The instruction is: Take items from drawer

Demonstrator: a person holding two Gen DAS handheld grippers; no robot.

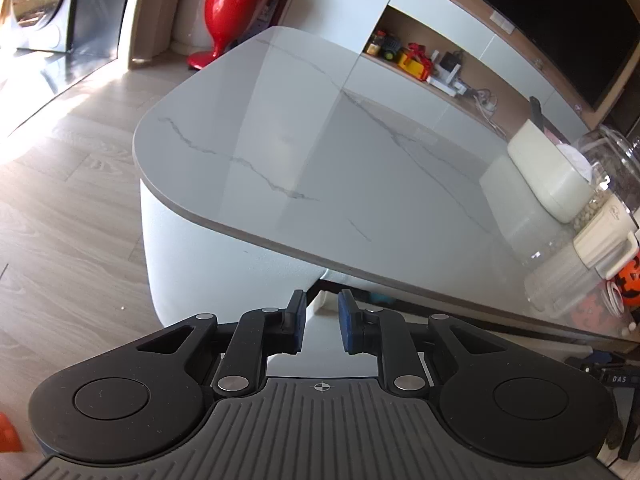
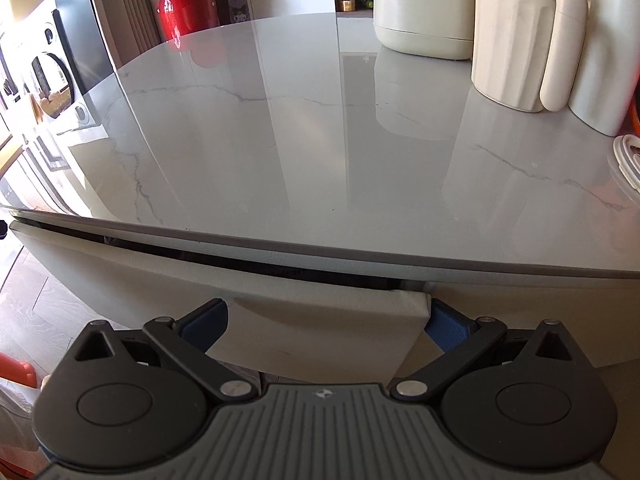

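The drawer front [image 2: 304,300] is a pale panel under the marble tabletop [image 2: 280,140], with a thin dark gap showing above it. My right gripper [image 2: 326,318] is open wide across the panel's right end. One blue pad [image 2: 446,322] sits in the slot beside that end. From the left wrist view, my left gripper [image 1: 322,322] stands just under the table's edge [image 1: 280,240]. Its blue pads [image 1: 298,320] are nearly together on a white edge of the drawer front [image 1: 325,300]. The drawer's inside is hidden.
On the table's right side stand a cream tissue box [image 1: 548,172], a glass jar [image 1: 612,164], a cream pitcher [image 2: 516,36] and a cream round container [image 2: 424,12]. An orange pumpkin toy [image 1: 628,280] sits at the edge. A red vase [image 1: 224,4] stands on the wood floor [image 1: 72,200].
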